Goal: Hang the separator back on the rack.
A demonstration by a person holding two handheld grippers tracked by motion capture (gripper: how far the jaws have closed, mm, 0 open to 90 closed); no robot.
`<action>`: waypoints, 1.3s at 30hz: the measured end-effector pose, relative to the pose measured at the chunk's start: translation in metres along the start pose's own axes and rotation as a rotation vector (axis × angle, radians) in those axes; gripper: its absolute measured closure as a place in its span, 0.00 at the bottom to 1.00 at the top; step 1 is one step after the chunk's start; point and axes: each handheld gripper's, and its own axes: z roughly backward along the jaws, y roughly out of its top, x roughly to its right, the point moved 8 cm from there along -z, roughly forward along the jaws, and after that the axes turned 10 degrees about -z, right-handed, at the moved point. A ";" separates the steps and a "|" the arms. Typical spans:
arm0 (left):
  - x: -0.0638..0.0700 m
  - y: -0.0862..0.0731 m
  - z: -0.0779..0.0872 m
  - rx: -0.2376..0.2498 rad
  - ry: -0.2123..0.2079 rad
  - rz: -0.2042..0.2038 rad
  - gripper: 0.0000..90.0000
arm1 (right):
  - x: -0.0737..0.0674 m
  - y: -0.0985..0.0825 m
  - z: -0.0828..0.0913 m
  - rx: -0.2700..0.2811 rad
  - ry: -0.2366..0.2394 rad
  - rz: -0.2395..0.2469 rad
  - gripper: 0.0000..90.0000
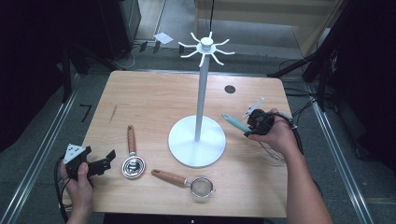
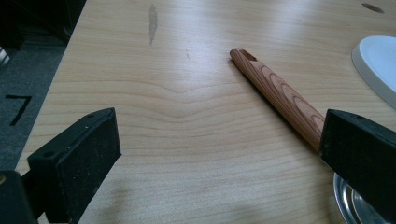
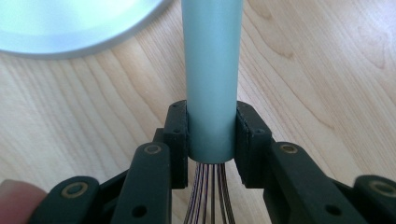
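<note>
Whisk (image 3: 212, 79) handle is sitting pinched between the pads of my right tool (image 3: 211, 135), right where the blue-grey handle meets the wires, which are trailing back toward my hand. Its long axis is running from the tool straight toward the white stand (image 1: 197, 140), the free end pointing at the base (image 3: 70, 23), just above the counter (image 1: 154, 102). In the high view I am holding the right tool (image 1: 258, 122) just right of that stand, so this hand is the nearer one to the hooks (image 1: 206, 46) overhead. My left tool (image 2: 215, 154) is resting spread wide at the counter's near left, beside the wooden-handled spoon (image 2: 280, 98), gripping nothing.
</note>
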 end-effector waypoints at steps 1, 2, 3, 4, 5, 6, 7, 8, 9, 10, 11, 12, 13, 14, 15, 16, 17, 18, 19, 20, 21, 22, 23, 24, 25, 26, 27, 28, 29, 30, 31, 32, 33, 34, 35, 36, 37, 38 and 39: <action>0.000 0.000 0.000 0.001 -0.001 0.000 0.00 | -0.002 0.000 0.002 0.010 0.007 -0.005 0.79; 0.000 0.000 0.000 0.002 -0.002 0.000 0.00 | -0.004 0.001 0.005 0.024 0.009 0.002 0.79; 0.000 0.000 0.000 0.002 -0.002 0.000 0.00 | -0.006 0.001 0.008 0.034 0.012 -0.009 0.79; 0.000 0.000 0.000 0.001 -0.002 0.000 0.00 | -0.007 0.002 0.010 0.050 0.018 -0.002 0.79; 0.000 0.000 0.000 0.000 -0.001 -0.001 0.00 | -0.009 0.003 0.012 0.069 0.025 -0.005 0.79; 0.000 0.000 0.000 0.000 -0.001 -0.001 0.00 | -0.011 0.004 0.014 0.087 0.031 0.000 0.79; 0.000 0.000 0.000 0.001 -0.001 -0.001 0.00 | -0.012 0.005 0.016 0.101 0.037 -0.005 0.79; 0.000 0.000 0.000 0.001 -0.002 0.000 0.00 | -0.013 0.006 0.019 0.116 0.050 -0.004 0.79; 0.000 0.000 0.000 0.001 -0.002 0.000 0.00 | -0.016 0.008 0.022 0.140 0.054 -0.016 0.79; 0.000 0.000 0.000 0.002 -0.002 0.000 0.00 | -0.017 0.008 0.025 0.155 0.057 -0.026 0.79; 0.000 0.000 0.000 0.002 -0.002 0.001 0.00 | -0.018 0.009 0.027 0.171 0.060 -0.031 0.79; 0.000 0.000 0.000 0.002 -0.003 0.002 0.00 | -0.020 0.010 0.030 0.196 0.068 -0.033 0.79; 0.000 0.000 0.000 0.002 -0.002 0.001 0.00 | -0.022 0.011 0.032 0.211 0.068 -0.052 0.79; 0.000 0.000 0.000 0.002 -0.004 0.001 0.00 | -0.022 0.011 0.035 0.232 0.063 -0.062 0.79; 0.000 0.000 0.000 0.002 -0.004 0.002 0.00 | -0.023 0.012 0.037 0.250 0.055 -0.074 0.79; 0.000 0.000 0.000 0.002 -0.003 0.002 0.00 | -0.025 0.012 0.039 0.273 0.057 -0.082 0.79; 0.000 0.000 0.000 0.001 -0.002 0.001 0.00 | -0.028 0.012 0.041 0.288 0.065 -0.099 0.79; 0.000 0.000 0.000 0.001 -0.002 0.000 0.00 | -0.030 0.013 0.043 0.314 0.073 -0.102 0.79; 0.000 0.000 0.000 0.000 -0.002 -0.001 0.00 | -0.032 0.013 0.045 0.330 0.077 -0.109 0.79; 0.000 0.000 0.000 0.002 -0.002 -0.001 0.00 | -0.034 0.013 0.047 0.351 0.083 -0.117 0.79; 0.000 0.000 0.000 0.002 -0.003 -0.001 0.00 | -0.036 0.014 0.050 0.385 0.092 -0.137 0.79; 0.000 0.000 0.000 0.000 -0.001 -0.002 0.00 | -0.037 0.014 0.053 0.412 0.101 -0.151 0.79; 0.000 0.000 0.000 0.000 -0.001 -0.003 0.00 | -0.038 0.015 0.056 0.438 0.113 -0.159 0.79; 0.000 0.000 0.000 -0.001 -0.001 -0.004 0.00 | -0.039 0.015 0.059 0.462 0.120 -0.168 0.79; 0.000 0.000 0.000 0.000 -0.001 -0.003 0.00 | -0.041 0.016 0.062 0.485 0.121 -0.174 0.79; 0.000 0.000 0.000 0.000 -0.001 -0.004 0.00 | -0.042 0.016 0.065 0.503 0.118 -0.180 0.79; 0.000 0.000 0.000 0.000 0.000 -0.003 0.00 | -0.042 0.016 0.067 0.518 0.112 -0.183 0.79; 0.000 0.000 0.000 0.000 0.000 -0.004 0.00 | -0.044 0.016 0.072 0.550 0.111 -0.194 0.79; 0.000 0.000 0.000 0.000 0.000 -0.003 0.00 | -0.046 0.017 0.075 0.568 0.119 -0.202 0.79; 0.000 0.000 0.000 0.000 0.000 -0.003 0.00 | -0.047 0.017 0.079 0.598 0.125 -0.213 0.79; 0.000 0.000 0.000 -0.001 0.000 -0.004 0.00 | -0.049 0.018 0.083 0.622 0.129 -0.222 0.79; 0.000 0.000 0.000 0.001 0.001 -0.003 0.00 | -0.050 0.018 0.087 0.647 0.134 -0.237 0.79; 0.000 0.000 0.000 0.000 0.002 -0.004 0.00 | -0.052 0.018 0.090 0.669 0.138 -0.255 0.79; 0.000 0.000 0.000 0.000 0.001 -0.005 0.00 | -0.054 0.019 0.095 0.695 0.145 -0.267 0.79; 0.000 0.000 0.000 0.000 0.001 -0.005 0.00 | -0.055 0.019 0.097 0.710 0.153 -0.273 0.79; 0.000 0.000 0.000 0.000 0.001 -0.005 0.00 | -0.057 0.019 0.099 0.725 0.160 -0.277 0.79; 0.000 0.000 0.000 0.000 0.001 -0.005 0.00 | -0.059 0.020 0.100 0.738 0.167 -0.274 0.79; 0.000 0.000 0.000 0.000 0.001 -0.005 0.00 | -0.062 0.020 0.101 0.749 0.171 -0.279 0.79; 0.000 0.000 0.000 0.000 0.001 -0.005 0.00 | -0.064 0.020 0.102 0.755 0.169 -0.281 0.79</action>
